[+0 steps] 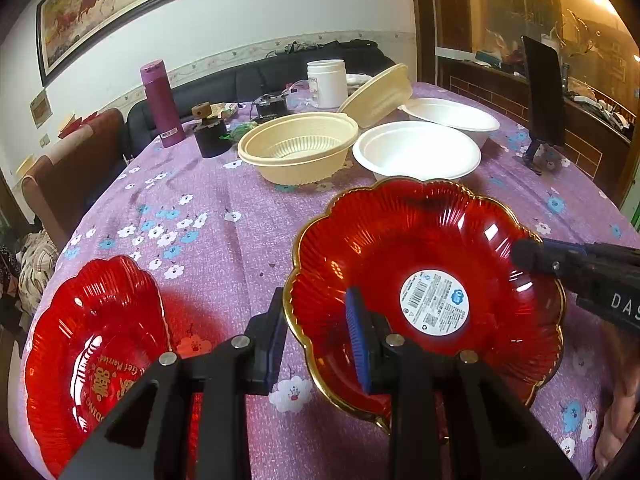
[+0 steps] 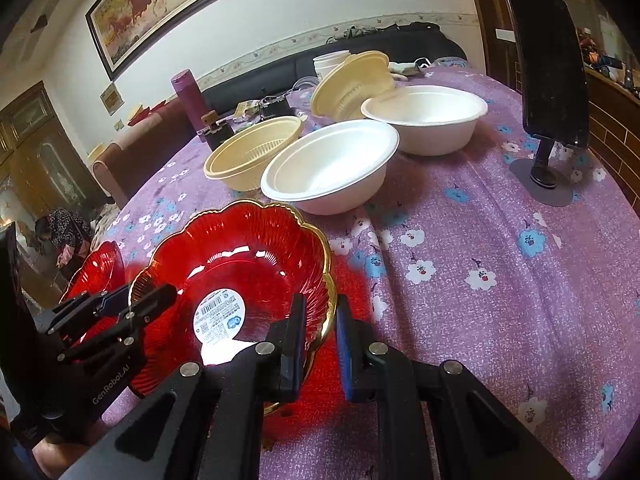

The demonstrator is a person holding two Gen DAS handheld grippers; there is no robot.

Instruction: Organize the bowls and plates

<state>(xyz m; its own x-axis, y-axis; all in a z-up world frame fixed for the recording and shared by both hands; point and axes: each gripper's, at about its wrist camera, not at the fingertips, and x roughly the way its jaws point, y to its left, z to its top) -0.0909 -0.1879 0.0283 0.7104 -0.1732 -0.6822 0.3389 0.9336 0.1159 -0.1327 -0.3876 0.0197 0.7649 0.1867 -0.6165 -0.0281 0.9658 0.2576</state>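
Both grippers clamped on opposite rims of one red scalloped plate.

The left gripper pinches the gold-edged rim at lower centre of its view; the right gripper pinches the far rim, likewise lower centre. The red plate sits centre-right over the purple tabletop; whether it is lifted cannot be told. Judged light, rigid, glossy and slippery, possibly brittle: hold at the rim lobes only. A second red plate lies lower left; cream bowls and white bowls stand beyond.
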